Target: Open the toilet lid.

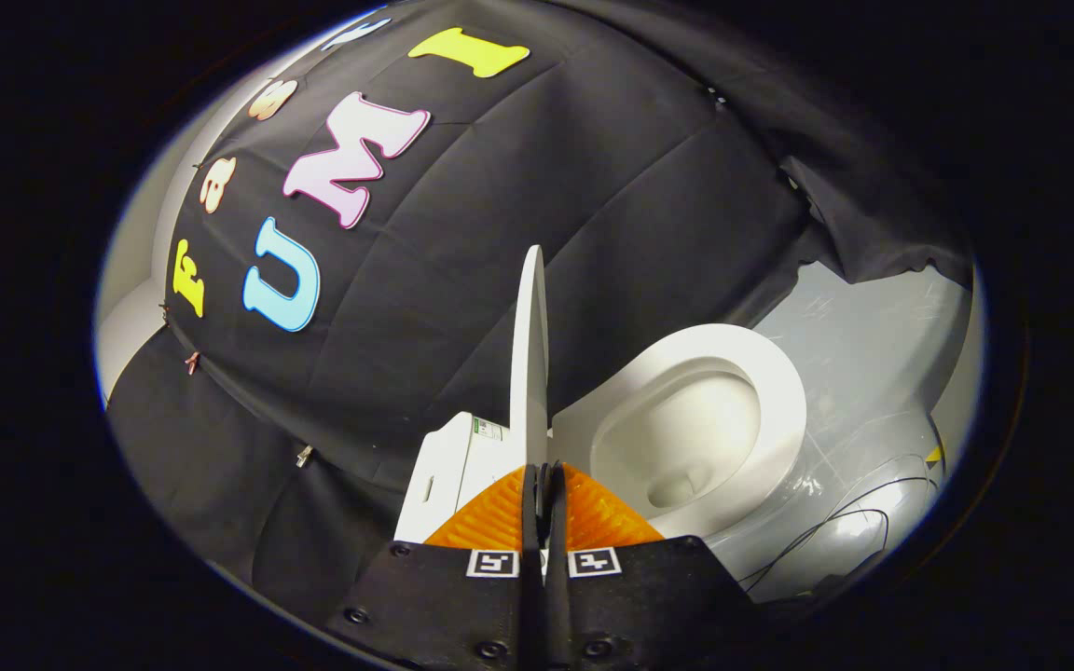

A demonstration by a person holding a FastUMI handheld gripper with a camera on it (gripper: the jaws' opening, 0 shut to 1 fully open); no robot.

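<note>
Gripper [544, 480] pinching the raised toilet lid [530, 354] by its edge.

Both fingers press together on the lid's thin edge; the lid stands upright, seen edge-on, running toward 12 o'clock from the fingertips; at 2 o'clock lies the open bowl with its seat [784, 391]; at 10 o'clock sits the tank [448, 466]; cables [835, 531] trail over the glossy grey floor [873, 354] at 3 o'clock; black cloth wall [593, 205] beyond.

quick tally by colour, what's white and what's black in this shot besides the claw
white: 3 - lid raised on edge with the claw shut on it, bowl, tank
black: 2 - cloth wall, cable on the floor
total: 5
</note>
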